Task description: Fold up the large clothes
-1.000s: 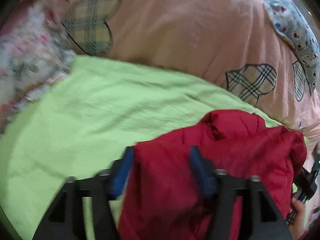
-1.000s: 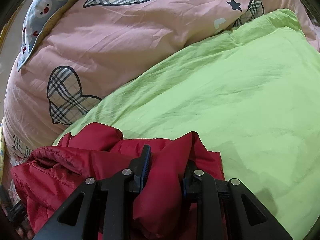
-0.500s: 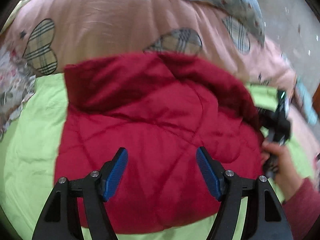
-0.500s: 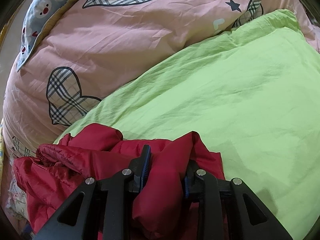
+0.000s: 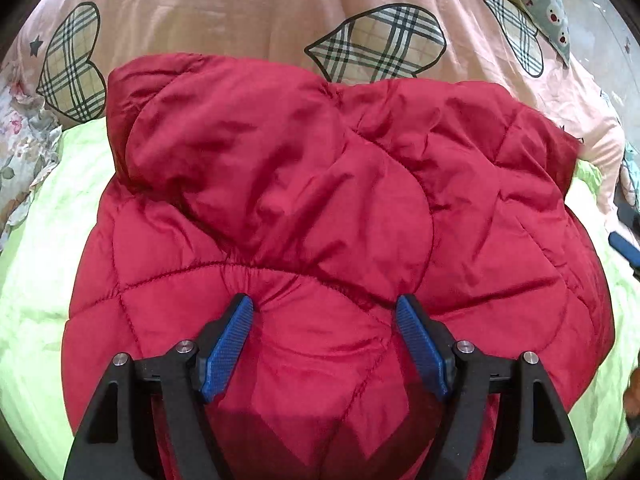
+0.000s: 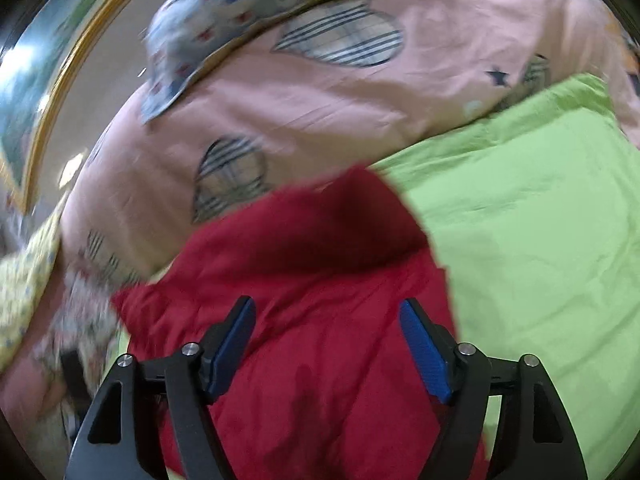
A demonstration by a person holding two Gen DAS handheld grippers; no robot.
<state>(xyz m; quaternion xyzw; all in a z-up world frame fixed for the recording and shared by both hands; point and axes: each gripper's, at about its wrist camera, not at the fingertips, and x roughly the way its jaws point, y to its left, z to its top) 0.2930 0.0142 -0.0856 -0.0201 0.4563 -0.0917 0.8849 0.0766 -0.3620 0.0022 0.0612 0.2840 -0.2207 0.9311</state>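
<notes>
**Red quilted jacket spread on a lime-green sheet**

Lime-green bedding [image 5: 44, 264] covers the work surface, and behind it bulges a pink duvet [image 5: 248, 12] printed with plaid hearts and small stars. A grey-blue patterned cloth [image 6: 248, 4] lies over the duvet's top edge, and floral fabric [image 5: 20, 148] shows at the far left of the left wrist view.

On the green sheet lies the red quilted jacket [image 5: 320, 208], spread fairly flat with curved stitch lines across its padding; its upper portion is folded over itself and reaches up against the pink duvet. In the right wrist view, which is motion-blurred, the same jacket [image 6: 320, 320] fills the lower centre with green sheet to its right.

Left gripper [image 5: 325, 334] hovers low over the jacket's near part, its blue-padded jaws set wide apart with nothing clamped between them. Right gripper [image 6: 326, 338] likewise shows its jaws spread wide above the red fabric, gripping nothing.
</notes>
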